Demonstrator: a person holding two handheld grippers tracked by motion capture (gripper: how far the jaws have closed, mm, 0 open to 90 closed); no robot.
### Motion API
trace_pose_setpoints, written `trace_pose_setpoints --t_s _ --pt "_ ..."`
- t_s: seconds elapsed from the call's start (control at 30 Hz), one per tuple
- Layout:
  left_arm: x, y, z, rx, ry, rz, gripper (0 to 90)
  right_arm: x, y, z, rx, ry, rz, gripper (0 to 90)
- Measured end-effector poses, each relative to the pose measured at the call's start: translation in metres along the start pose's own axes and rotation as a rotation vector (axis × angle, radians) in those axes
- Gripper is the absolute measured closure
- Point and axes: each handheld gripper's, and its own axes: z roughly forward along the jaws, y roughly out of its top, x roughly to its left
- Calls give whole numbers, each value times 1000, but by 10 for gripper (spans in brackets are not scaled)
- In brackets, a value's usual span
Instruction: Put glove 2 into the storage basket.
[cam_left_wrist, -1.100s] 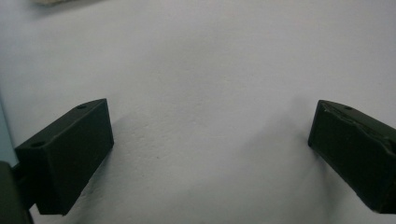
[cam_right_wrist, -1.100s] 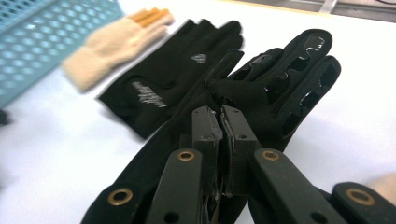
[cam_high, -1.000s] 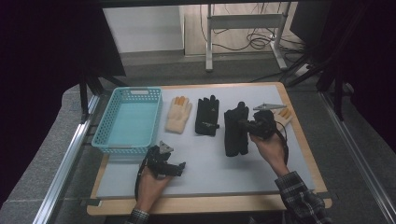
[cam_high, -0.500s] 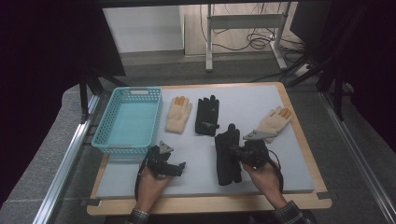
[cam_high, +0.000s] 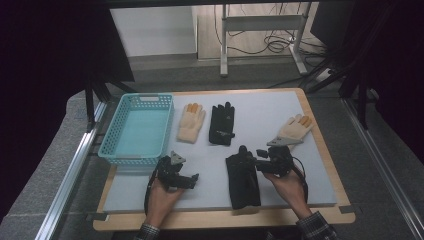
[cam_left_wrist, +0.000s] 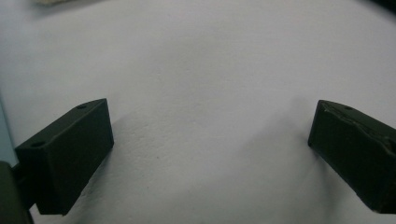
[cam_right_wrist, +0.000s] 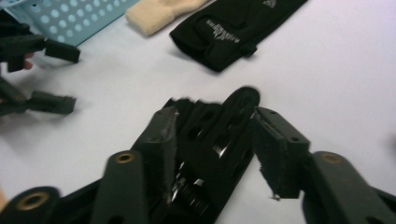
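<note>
Right gripper (cam_high: 261, 159) — jaws just opened, astride the fingers of the flat black fabric glove (cam_high: 243, 179) at the near right, pads clear. Left gripper (cam_high: 194, 180) — jaws wide open over the bare white mat (cam_high: 260, 112), nothing between them.

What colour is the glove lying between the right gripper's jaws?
Black. The glove shows best in the right gripper view, between the right gripper jaws.

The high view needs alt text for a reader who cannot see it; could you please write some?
A person's right gripper has just been opening over a black glove lying flat near the front of a white table mat, while the left gripper rests open on the mat. Farther back lie a turquoise basket, two cream gloves and another black glove.
</note>
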Motion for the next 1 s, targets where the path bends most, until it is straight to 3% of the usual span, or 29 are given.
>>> trace_pose_setpoints --t_s 0.27,0.43,0.6,0.7,0.83,1.0 --pt "0 0 0 4 -1 4 7 -19 28 30 24 16 -43 433" --pt "0 0 0 2 -1 4 7 -28 46 51 30 11 -62 463" --pt "0 0 0 2 -2 4 7 -36 60 77 65 32 -56 472" --pt "0 0 0 2 -2 4 7 -42 71 98 73 17 -59 454" --pt "0 0 0 -4 -2 -3 7 -47 78 112 78 16 -49 448" --pt "0 0 0 3 -1 5 7 -49 87 131 110 5 -99 515"
